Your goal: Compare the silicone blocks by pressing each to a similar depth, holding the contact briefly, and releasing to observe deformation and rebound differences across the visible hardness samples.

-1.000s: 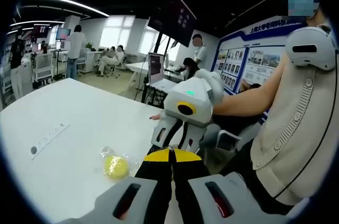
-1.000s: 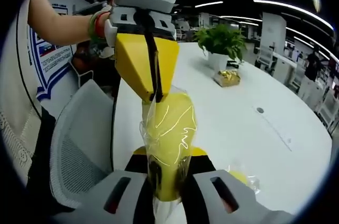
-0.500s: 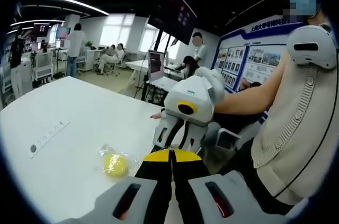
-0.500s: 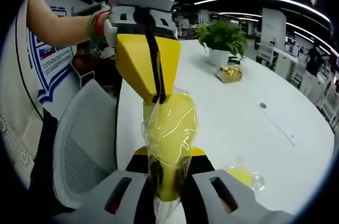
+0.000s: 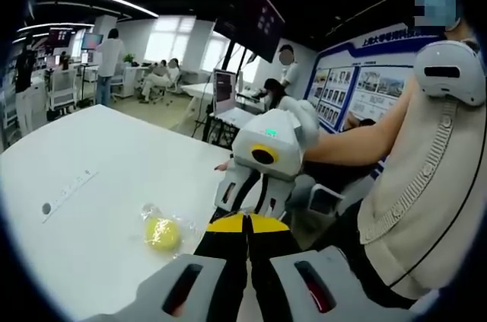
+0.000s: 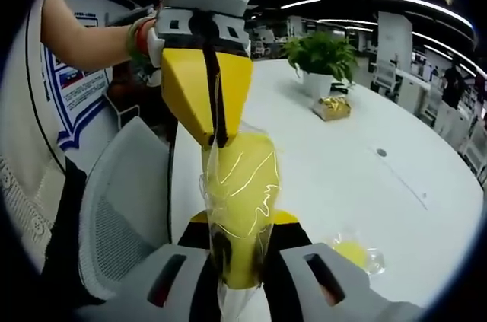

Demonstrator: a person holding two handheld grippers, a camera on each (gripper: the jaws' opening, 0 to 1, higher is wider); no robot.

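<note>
A yellow silicone block (image 6: 242,185) in a clear plastic bag stands between the jaws of my right gripper (image 6: 242,223), which is shut on it. My left gripper (image 6: 218,139) comes in from above, its yellow jaws shut on the top of that bag. In the left gripper view my left gripper (image 5: 245,221) shows its jaws pressed together, and the right gripper (image 5: 247,202) faces it just beyond. A second bagged yellow block (image 5: 161,232) lies loose on the white table (image 5: 91,208). The same second block (image 6: 354,253) appears low right in the right gripper view.
A potted plant (image 6: 323,59) and a gold-wrapped packet (image 6: 331,109) stand further along the table. A grey mesh chair (image 6: 114,208) is beside the table edge. The person's arm (image 5: 358,143) and torso are close on the right. People and desks are far behind.
Both views have shifted slightly with the hands. Both grips on the bagged block are unchanged, and the loose block has stayed on the table.
</note>
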